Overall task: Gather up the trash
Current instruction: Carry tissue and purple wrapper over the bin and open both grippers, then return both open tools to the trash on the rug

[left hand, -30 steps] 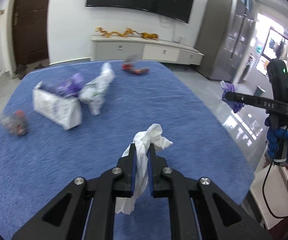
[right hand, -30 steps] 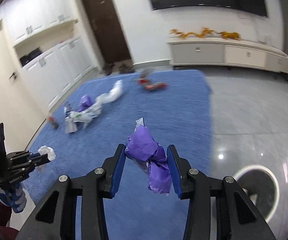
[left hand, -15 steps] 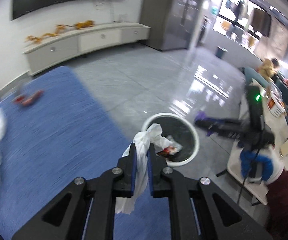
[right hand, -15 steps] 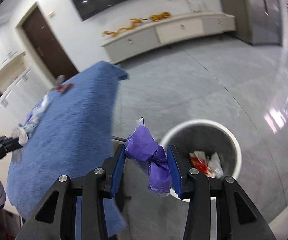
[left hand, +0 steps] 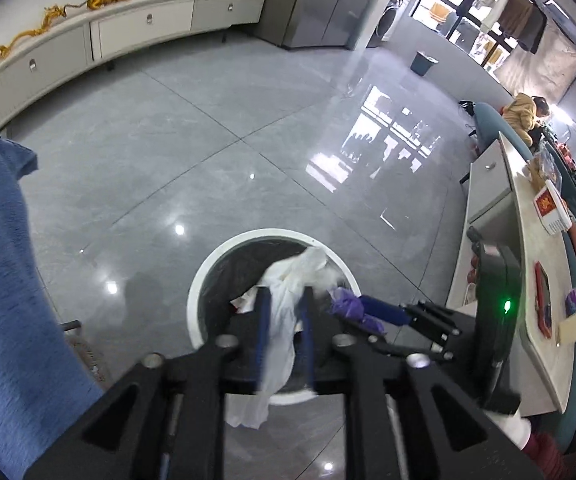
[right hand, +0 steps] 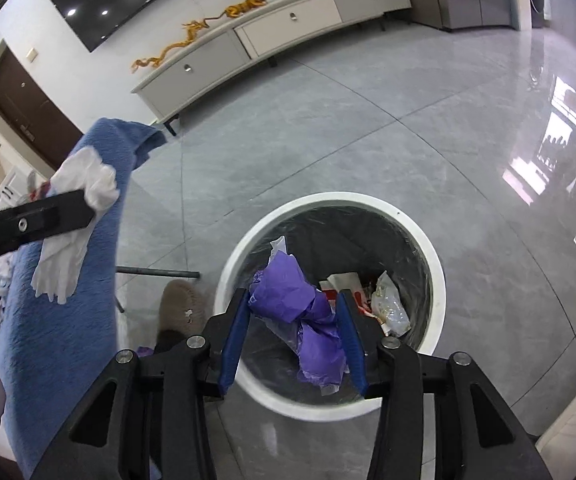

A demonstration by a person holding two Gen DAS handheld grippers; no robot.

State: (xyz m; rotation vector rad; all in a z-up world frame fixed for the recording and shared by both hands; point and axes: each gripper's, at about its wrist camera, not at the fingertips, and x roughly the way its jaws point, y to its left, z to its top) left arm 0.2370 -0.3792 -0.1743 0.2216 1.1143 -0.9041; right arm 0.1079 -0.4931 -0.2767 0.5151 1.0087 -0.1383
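White tissue [left hand: 284, 320] hangs between the blue pads of the left gripper [left hand: 284, 300] at lower centre of the left wrist view. The jaws have just been opening: a narrow gap shows on either side of the tissue, which is draped there with its crumpled top above the fingertips and its tail trailing down past them. Directly behind it sits the round white-rimmed bin [left hand: 208, 272], lined in black.

In the right wrist view the right gripper [right hand: 293, 304] stands at lower centre over the same bin [right hand: 441, 276]. A purple wrapper [right hand: 299, 308] is bunched between its blue fingers [right hand: 236, 332]; the jaws have just been opening a little. The wrapper's upper lump rests against the left pad and its lower part against the right pad, so it looks still pinched. Scraps of red, white and clear packaging [right hand: 383, 300] lie in the bin's bottom, right of the wrapper.

A blue cloth-covered table [right hand: 60, 340] fills the left edge, with grey tiled floor [right hand: 367, 140] beyond.
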